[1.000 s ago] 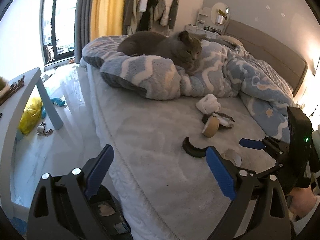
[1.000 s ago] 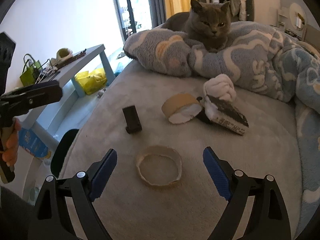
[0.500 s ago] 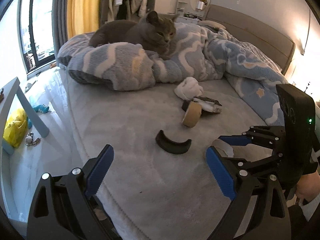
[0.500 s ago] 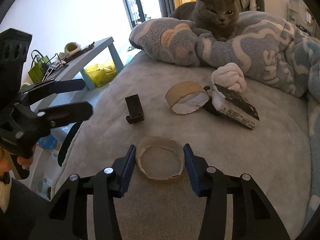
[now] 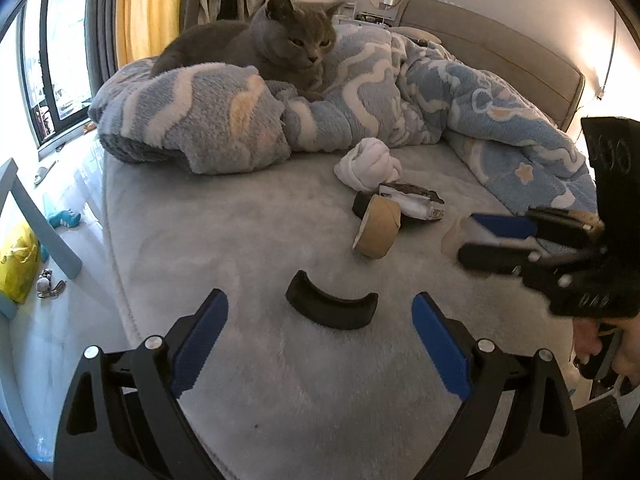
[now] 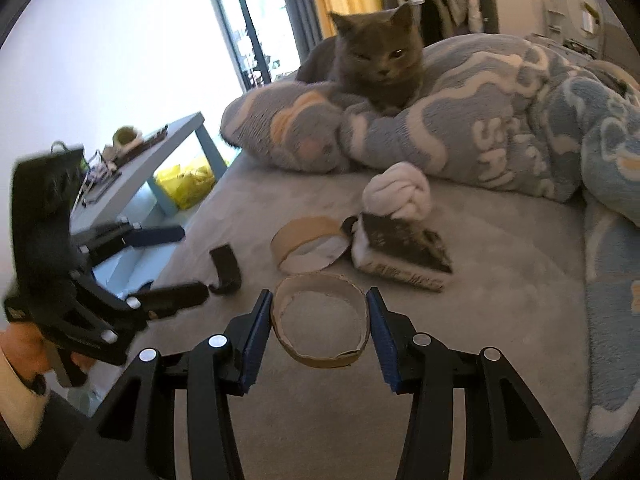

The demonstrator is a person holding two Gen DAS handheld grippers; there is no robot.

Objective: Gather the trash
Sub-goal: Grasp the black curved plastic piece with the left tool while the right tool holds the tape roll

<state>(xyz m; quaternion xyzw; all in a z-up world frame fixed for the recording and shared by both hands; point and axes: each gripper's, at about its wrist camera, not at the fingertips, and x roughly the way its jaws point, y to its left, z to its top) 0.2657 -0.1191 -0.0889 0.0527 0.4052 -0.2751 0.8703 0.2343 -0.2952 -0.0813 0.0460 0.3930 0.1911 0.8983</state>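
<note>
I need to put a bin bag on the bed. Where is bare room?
Free: the grey bedsheet between the blanket and the black curved piece. Crowded: around the tape roll, white cloth and torn packet.

Daylight pours in from the window (image 5: 60, 52) at the left, washing the floor and wall beside it to glaring white. The bed (image 5: 248, 240) is evenly lit, with soft shadows. A warm glow brightens the far right wall. Both views bow hard at the edges, ringed in black. The left claw (image 6: 176, 264) and right claw (image 5: 492, 240) smear with motion blur; the cat (image 6: 376, 60) is slightly soft.
</note>
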